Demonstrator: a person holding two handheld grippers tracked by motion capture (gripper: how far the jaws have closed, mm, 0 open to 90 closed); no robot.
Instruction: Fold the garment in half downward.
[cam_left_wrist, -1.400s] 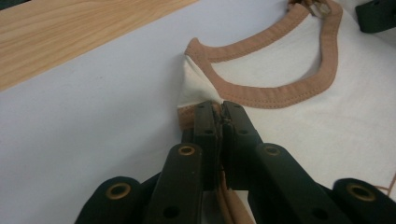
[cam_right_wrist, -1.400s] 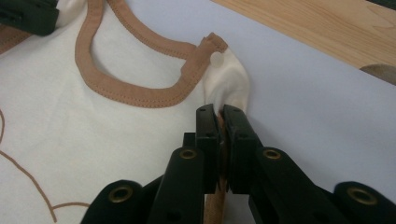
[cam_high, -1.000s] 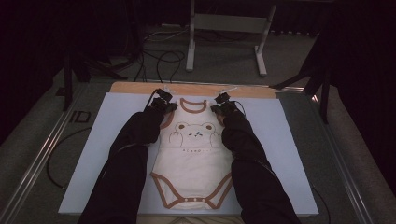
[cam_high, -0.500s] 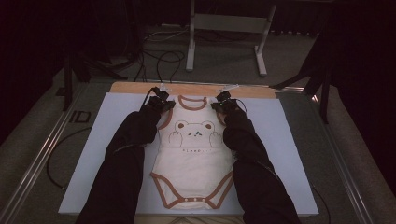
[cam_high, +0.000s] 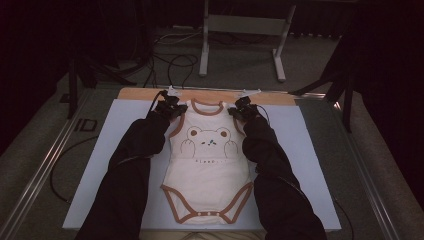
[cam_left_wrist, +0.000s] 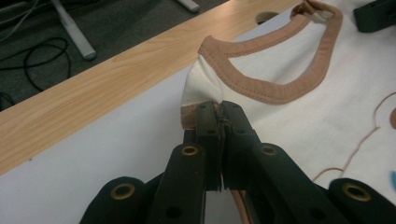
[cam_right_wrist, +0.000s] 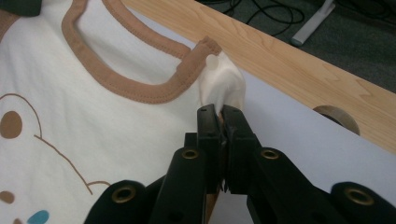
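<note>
On white mat, bodysuit (cam_high: 207, 165) flat, left tool (cam_left_wrist: 219, 109), right tool (cam_right_wrist: 219, 112) clamped on shoulders

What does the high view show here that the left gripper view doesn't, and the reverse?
High view alone: the whole bodysuit flat on the white mat, its bear print, both sleeves. Left gripper view alone: the left gripper shut on the bodysuit's pinched shoulder. Both: the brown neckline and the wooden table edge.
</note>
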